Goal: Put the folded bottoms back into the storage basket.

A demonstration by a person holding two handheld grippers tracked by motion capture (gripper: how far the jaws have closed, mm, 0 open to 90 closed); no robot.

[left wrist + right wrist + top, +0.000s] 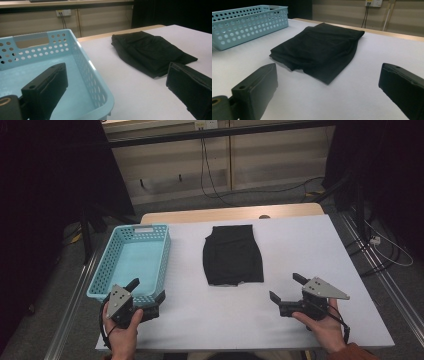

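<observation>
A folded black garment (233, 255) lies flat in the middle of the white table (300, 240); I also see the garment (150, 52) from the left gripper view and the garment (319, 50) from the right one. A light blue perforated basket (132, 260) stands empty at the left. My left gripper (148, 290) is open at the basket's near right corner, one jaw over the basket (82, 62) floor, the other over the table. My right gripper (285, 287) is open near the front right, its jaws pointing toward the garment, nothing between them.
The table's wooden far edge (235, 213) shows beyond the white top. Metal rails (72, 295) run along both sides of the table. Cables (210, 180) trail on the floor behind, and dark curtains hang at left and right.
</observation>
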